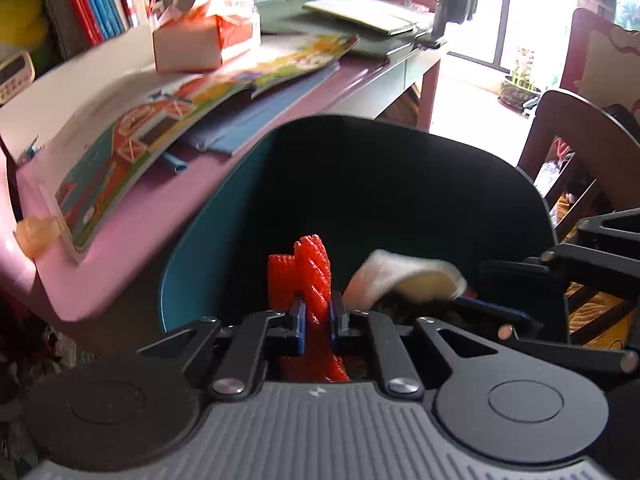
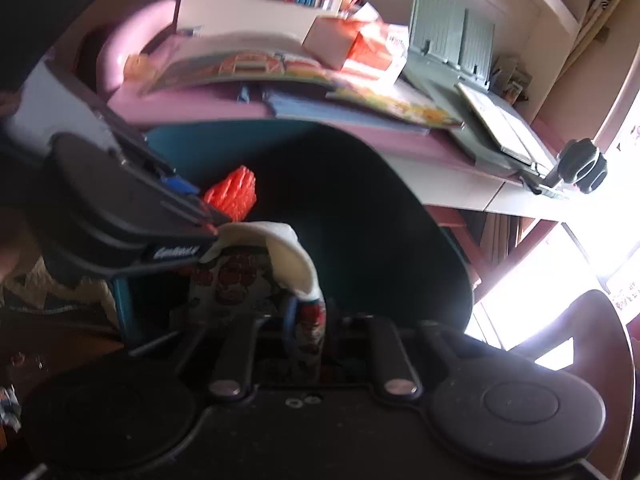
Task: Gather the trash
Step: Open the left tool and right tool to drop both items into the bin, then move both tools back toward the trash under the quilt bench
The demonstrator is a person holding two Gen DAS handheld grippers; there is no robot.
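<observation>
While over the teal bin [image 1: 208, 240], left jaws tight on red wrapper [image 1: 316, 276]; right jaws loosely around patterned wrapper [image 2: 310, 320].

Red wrapper [image 1: 316, 276] over teal bin [image 1: 208, 248]

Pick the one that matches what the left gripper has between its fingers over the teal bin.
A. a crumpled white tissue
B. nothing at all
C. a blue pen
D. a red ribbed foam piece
D: in the left wrist view the left gripper is clamped on the red ribbed foam piece, which sticks up between the blue pads above the dark opening of the teal bin.
</observation>
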